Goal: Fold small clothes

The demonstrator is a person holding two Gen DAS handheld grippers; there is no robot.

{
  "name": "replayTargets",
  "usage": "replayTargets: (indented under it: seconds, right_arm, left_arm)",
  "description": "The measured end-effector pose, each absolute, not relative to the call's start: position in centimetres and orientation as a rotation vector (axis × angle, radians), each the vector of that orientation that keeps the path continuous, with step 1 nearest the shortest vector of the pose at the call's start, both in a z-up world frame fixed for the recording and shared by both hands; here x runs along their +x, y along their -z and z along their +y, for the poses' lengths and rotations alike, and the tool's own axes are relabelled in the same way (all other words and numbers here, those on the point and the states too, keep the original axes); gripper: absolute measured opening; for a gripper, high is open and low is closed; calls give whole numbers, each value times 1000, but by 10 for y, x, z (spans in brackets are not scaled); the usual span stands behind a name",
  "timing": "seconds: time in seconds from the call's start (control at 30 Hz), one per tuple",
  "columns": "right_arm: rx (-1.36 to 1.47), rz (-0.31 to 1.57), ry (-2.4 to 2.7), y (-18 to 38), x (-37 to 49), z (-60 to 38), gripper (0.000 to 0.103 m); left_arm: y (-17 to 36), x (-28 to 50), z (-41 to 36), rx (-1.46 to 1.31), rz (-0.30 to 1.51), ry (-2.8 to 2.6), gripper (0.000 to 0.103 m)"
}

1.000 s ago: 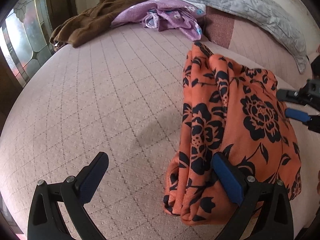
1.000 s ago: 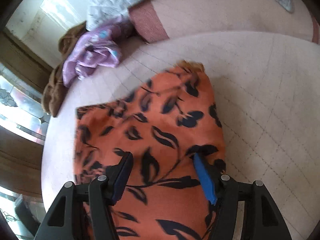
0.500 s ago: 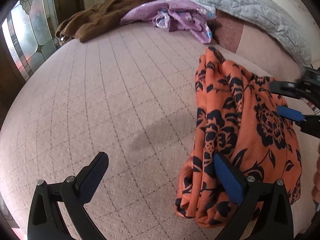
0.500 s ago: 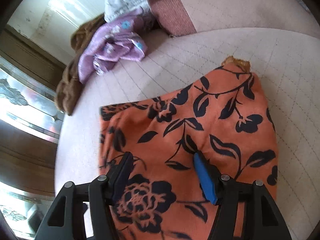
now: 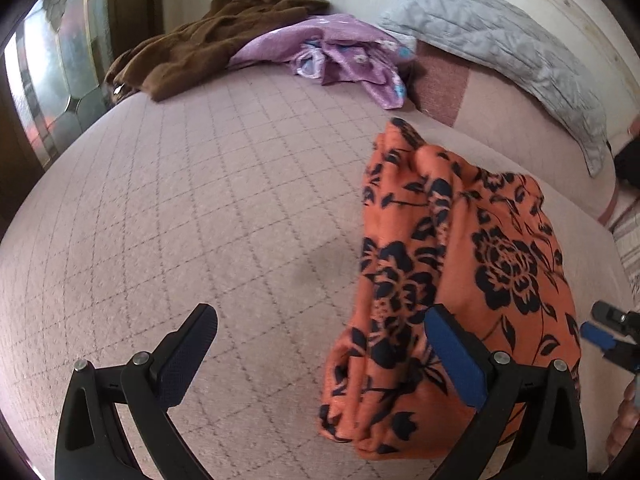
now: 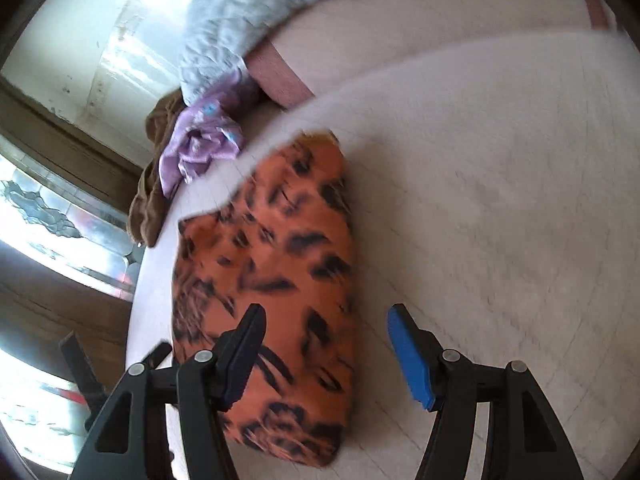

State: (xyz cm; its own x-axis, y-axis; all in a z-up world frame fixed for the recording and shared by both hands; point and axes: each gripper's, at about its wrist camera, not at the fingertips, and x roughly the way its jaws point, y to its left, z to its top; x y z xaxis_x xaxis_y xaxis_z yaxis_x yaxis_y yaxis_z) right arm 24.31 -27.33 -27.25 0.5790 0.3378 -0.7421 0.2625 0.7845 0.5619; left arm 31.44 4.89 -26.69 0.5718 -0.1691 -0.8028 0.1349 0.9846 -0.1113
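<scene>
A folded orange garment with black flowers [image 5: 460,276] lies on the pink quilted bed [image 5: 200,220]. My left gripper [image 5: 320,356] is open and empty, its right finger [image 5: 456,360] in front of the garment's near left edge. My right gripper [image 6: 326,350] is open and empty above the garment's right edge [image 6: 280,260]; that view is blurred by motion. Its tips also show at the right edge of the left wrist view [image 5: 600,332].
A purple garment [image 5: 344,60] and a brown garment [image 5: 208,36] lie heaped at the bed's far side. A grey quilted pillow [image 5: 500,52] lies at the far right. A stained-glass window [image 5: 44,80] is on the left.
My right gripper has let go of the garment, opened wider and swung off to its right side. The garment has settled on the bed. My left gripper stays open beside it.
</scene>
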Motion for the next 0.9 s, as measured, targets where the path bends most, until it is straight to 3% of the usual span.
replayTargets:
  seconds: [0.3,0.9]
  right_arm:
    - [939,913,-251,331,249,-280,68]
    - [819,896,-277,327,292,-244,69]
  left_arm:
    - [271,313,31,54,922,158,103]
    - [274,316,27,74,920,132,103]
